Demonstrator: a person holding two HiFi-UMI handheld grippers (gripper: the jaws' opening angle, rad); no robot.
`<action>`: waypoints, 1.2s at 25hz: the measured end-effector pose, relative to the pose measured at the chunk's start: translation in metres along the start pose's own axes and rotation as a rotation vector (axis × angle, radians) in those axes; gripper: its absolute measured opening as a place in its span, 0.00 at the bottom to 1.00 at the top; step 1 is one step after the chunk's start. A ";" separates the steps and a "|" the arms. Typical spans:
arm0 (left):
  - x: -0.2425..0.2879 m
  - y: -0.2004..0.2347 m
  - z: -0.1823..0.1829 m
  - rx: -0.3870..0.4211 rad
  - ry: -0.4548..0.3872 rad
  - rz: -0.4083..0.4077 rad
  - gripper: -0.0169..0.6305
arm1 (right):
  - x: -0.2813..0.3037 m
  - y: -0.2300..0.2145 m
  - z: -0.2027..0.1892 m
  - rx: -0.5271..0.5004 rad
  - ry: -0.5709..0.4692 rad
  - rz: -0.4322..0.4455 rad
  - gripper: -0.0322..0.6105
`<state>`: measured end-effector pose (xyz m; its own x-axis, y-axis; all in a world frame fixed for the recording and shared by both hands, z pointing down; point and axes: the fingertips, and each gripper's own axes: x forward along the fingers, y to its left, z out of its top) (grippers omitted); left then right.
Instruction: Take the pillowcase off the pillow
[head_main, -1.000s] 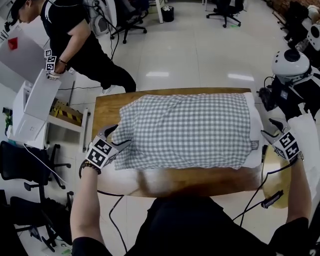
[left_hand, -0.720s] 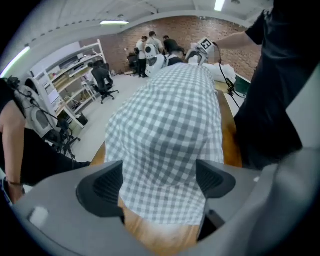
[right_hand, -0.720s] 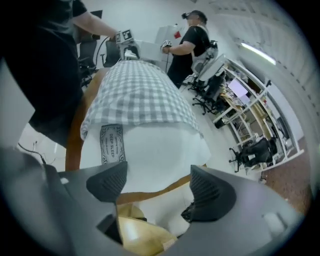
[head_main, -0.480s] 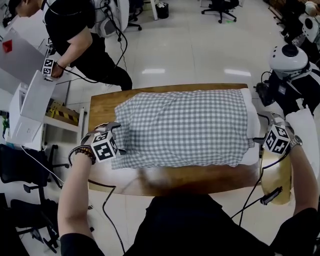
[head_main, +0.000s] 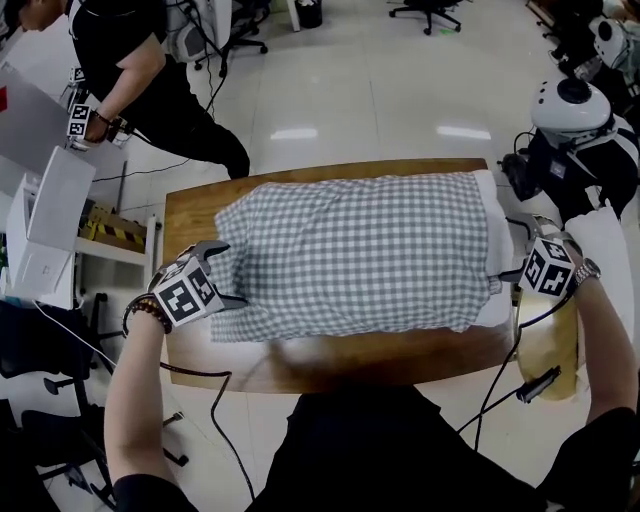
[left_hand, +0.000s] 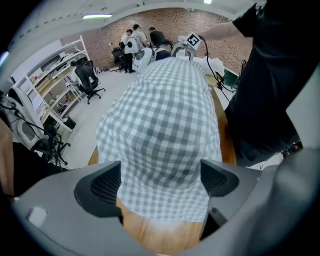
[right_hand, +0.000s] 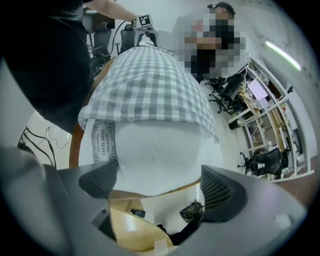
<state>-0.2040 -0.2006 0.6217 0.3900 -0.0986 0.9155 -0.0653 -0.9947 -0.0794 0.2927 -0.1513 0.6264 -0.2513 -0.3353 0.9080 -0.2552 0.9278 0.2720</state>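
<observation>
Two tools flank one pillow lying flat on the desk (head_main: 350, 362), its long axis running left to right in the head view. Off the desk's left end stands a white cabinet (head_main: 40, 235), with a bystander (head_main: 150, 80) beyond the far-left corner. The left tool (head_main: 228, 275) sits at the closed end of the grey-checked pillowcase (head_main: 350, 250), toward its near corner. Its jaws are spread, and the cloth lies between them with neither pad pressing. The case's mouth faces right, where the white pillow (head_main: 497, 230) protrudes bare, showing a printed label (right_hand: 102, 140). The right tool (head_main: 510, 250) straddles that bare end, jaws likewise spread, gripping nothing. A white robot (head_main: 575, 110) stands beyond the right end. Both sets of jaws have just been opening. A second ago the right tool sat nearer the pillow's near-right corner, while the left tool's place at its corner is unchanged.
</observation>
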 end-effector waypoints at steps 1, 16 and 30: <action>-0.004 0.000 0.006 0.000 -0.013 -0.003 0.80 | -0.004 -0.001 -0.002 0.012 -0.001 0.003 0.86; 0.073 0.004 -0.064 0.088 0.252 -0.075 0.84 | 0.022 0.006 0.011 -0.021 0.001 0.068 0.90; 0.131 0.012 -0.086 -0.013 0.193 -0.212 0.85 | 0.080 0.002 0.018 0.093 -0.055 0.079 0.76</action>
<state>-0.2328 -0.2228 0.7742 0.2145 0.1199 0.9693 -0.0132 -0.9920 0.1256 0.2556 -0.1790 0.6945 -0.3242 -0.2726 0.9059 -0.3179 0.9333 0.1671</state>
